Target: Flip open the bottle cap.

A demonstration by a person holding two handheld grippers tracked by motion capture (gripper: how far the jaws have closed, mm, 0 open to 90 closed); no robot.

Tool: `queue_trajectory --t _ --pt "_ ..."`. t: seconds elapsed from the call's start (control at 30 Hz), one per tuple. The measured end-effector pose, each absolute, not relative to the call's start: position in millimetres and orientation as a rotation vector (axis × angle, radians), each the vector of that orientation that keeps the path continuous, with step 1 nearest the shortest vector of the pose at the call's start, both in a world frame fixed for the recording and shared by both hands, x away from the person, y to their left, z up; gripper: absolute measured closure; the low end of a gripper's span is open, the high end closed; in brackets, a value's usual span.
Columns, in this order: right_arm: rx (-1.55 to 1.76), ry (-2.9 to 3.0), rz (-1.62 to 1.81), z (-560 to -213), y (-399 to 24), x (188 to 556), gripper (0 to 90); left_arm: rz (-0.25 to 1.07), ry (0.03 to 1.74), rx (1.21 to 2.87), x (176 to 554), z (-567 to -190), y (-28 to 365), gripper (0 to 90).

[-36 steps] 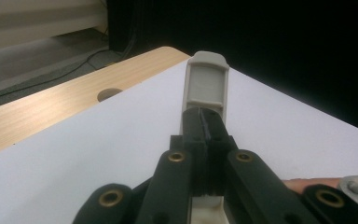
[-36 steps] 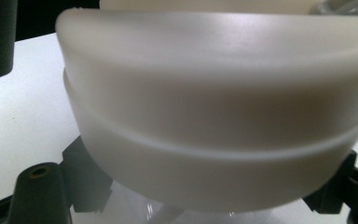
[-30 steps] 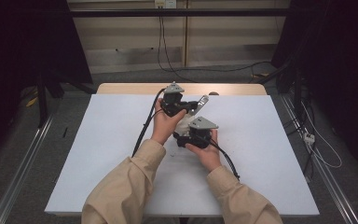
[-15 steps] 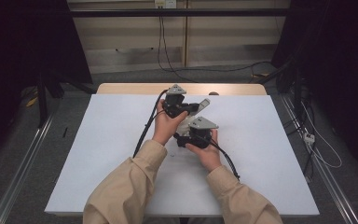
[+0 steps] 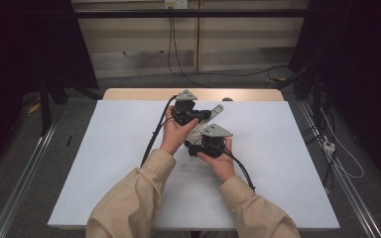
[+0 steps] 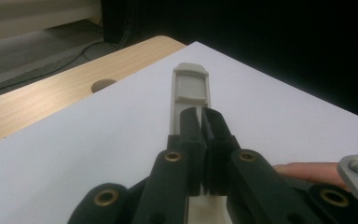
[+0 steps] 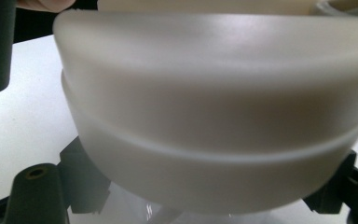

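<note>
Above white table point(image 5: 104, 163), my left gripper point(image 6: 200, 119) clamps grey flat handle point(image 6: 191, 88); right gripper point(image 5: 206, 145) grips translucent cup point(image 7: 214, 107).

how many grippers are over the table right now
2. The left gripper is mid-table toward the far edge, shut on a grey handle; the right gripper is just nearer the person, at a white container.
</note>
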State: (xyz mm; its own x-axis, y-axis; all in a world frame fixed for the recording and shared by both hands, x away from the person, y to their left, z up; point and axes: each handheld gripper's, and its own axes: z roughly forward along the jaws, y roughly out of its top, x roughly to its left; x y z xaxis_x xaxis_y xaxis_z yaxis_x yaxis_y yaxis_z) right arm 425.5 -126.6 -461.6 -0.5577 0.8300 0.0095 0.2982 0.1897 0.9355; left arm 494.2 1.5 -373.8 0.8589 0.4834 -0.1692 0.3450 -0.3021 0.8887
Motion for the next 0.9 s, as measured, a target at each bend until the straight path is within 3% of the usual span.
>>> queue_trajectory --t 0.23,0.37,0.67,0.9 --pt "1.079 1.955 1.371 -461 -128 425 9.5 0.150 0.625 1.909 492 -370 4 82.0" --pt "1.111 1.986 1.363 -461 -131 423 6.5 0.159 0.630 1.913 490 -368 8 73.6" --pt "1.113 2.015 1.354 -454 -143 409 3.8 0.143 0.651 1.896 476 -368 26 42.8" --pt "1.091 2.052 1.361 -449 -153 393 4.2 0.167 0.648 1.904 464 -371 48 32.3"
